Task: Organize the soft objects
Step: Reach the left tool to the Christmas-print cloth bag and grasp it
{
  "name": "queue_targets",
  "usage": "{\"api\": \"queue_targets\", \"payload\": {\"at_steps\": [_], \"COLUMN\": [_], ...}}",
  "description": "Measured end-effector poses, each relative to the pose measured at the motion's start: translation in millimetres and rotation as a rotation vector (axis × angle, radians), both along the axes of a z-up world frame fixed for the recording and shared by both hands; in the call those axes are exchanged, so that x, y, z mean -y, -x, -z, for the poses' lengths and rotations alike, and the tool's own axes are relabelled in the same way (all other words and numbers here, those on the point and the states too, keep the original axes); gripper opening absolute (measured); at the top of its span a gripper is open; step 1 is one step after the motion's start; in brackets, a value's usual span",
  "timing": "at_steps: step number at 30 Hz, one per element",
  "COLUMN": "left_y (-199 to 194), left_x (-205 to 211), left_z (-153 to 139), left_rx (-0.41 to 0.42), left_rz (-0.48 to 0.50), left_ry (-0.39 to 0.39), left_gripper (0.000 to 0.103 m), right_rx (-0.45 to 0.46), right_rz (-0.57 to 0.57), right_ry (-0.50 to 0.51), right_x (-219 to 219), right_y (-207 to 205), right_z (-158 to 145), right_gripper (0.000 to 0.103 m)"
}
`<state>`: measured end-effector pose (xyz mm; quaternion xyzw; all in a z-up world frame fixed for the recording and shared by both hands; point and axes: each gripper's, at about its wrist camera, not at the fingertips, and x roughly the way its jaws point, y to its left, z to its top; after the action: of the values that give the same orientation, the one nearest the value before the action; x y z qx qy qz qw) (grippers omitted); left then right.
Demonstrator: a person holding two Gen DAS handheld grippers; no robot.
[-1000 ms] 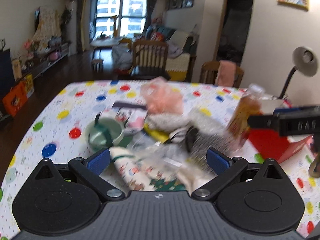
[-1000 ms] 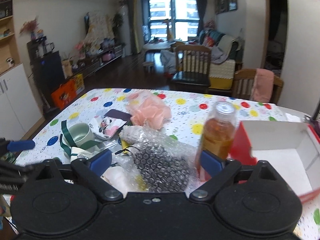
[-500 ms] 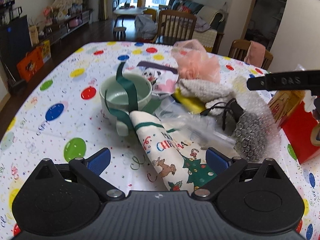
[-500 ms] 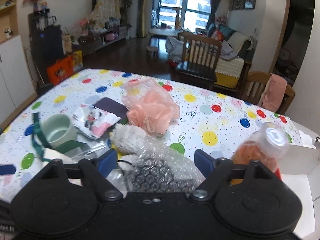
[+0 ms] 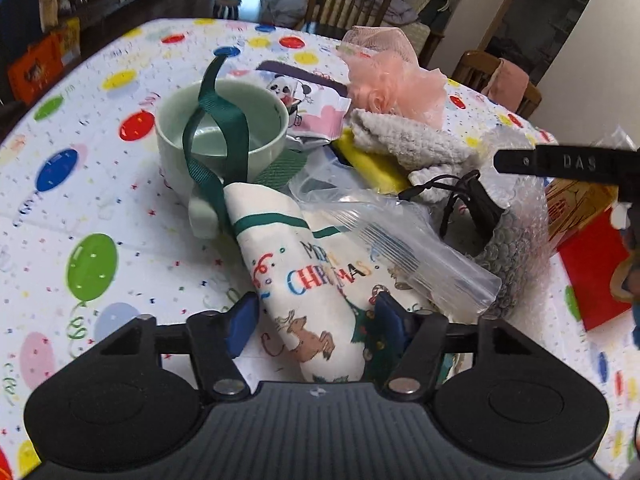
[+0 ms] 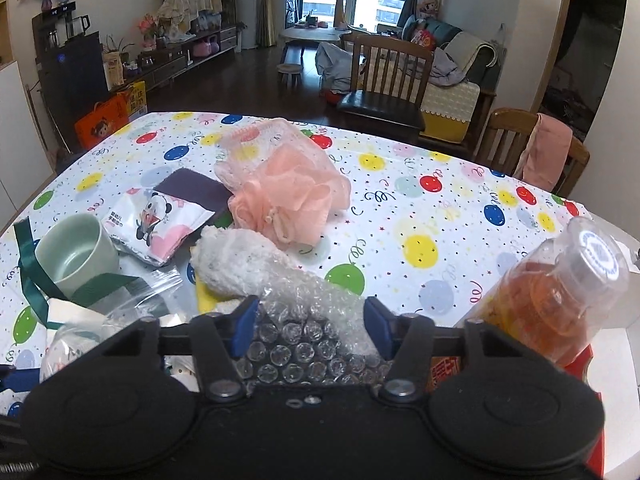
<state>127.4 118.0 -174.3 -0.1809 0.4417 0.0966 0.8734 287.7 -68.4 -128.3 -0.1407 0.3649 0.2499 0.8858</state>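
1. The soft things lie heaped in one pile on the balloon-print worktop [image 5: 96,184], overlapping one another, so each has to be drawn out separately. The Christmas cloth bag [image 5: 308,280] runs from the mug [image 5: 222,136] at 11 o'clock down toward 6 o'clock, its green ribbon [image 5: 216,128] looped over the mug's rim, and a clear zip bag [image 5: 404,240] lies across it.

2. The bubble wrap bundle [image 6: 304,320] sits at 6 o'clock in the right view, with the grey knitted cloth [image 6: 236,260] just beyond it at 10 o'clock and the pink mesh sponge [image 6: 288,200] at 12. The orange bottle [image 6: 560,292] leans at 3 o'clock beside it.

3. The left hand-held gripper [image 5: 312,326] has just been closing and straddles the cloth bag's lower end, half closed; its right pad touches the fabric, the left seems a sliver clear.

4. The right hand-held gripper [image 6: 310,328] has likewise been closing around the bubble wrap, half closed; whether the pads already press it I cannot tell.
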Motion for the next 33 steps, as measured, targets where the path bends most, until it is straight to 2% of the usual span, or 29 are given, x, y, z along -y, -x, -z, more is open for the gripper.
{"api": "queue_targets", "payload": {"at_steps": [3, 5, 7, 10, 12, 17, 23, 27, 33], "left_y": [-3.5, -4.6, -3.8, -0.9, 1.1, 8.8, 20.0, 29.6, 43.6], "left_x": [-6.1, -5.5, -4.8, -7.5, -9.3, -7.4, 1.5, 6.7, 6.6], "left_z": [0.6, -0.1, -0.6, -0.3, -1.8, -9.1, -30.2, -44.9, -66.4], "left_rx": [0.002, -0.002, -0.004, -0.004, 0.007, 0.041, 0.11, 0.141, 0.184], "left_rz": [0.017, 0.023, 0.018, -0.004, -0.011, -0.011, -0.002, 0.01, 0.03], "left_ry": [0.042, 0.03, 0.025, 0.04, 0.05, 0.046, 0.01, -0.014, -0.01], "left_gripper": [0.052, 0.042, 0.037, 0.031, 0.021, 0.013, 0.01, 0.009, 0.008], "right_rx": [-0.002, 0.002, 0.003, -0.002, -0.001, 0.029, 0.092, 0.099, 0.141], "right_rz": [0.009, 0.016, 0.023, 0.027, 0.029, 0.034, 0.021, 0.031, 0.047], "right_ry": [-0.014, -0.023, -0.037, -0.05, -0.058, -0.073, -0.093, -0.125, -0.163], "right_x": [2.2, 4.7, 8.5, 12.8, 16.5, 27.6, 45.6, 59.9, 81.5], "right_y": [-0.7, 0.7, 3.0, 6.8, 9.7, 22.7, 45.8, 59.4, 84.1], "right_z": [-1.5, -3.3, -5.5, -8.6, -10.9, -18.2, -36.4, -49.7, -72.0], "right_gripper": [0.04, 0.036, 0.033, 0.024, 0.016, 0.008, 0.006, 0.006, 0.005]}}
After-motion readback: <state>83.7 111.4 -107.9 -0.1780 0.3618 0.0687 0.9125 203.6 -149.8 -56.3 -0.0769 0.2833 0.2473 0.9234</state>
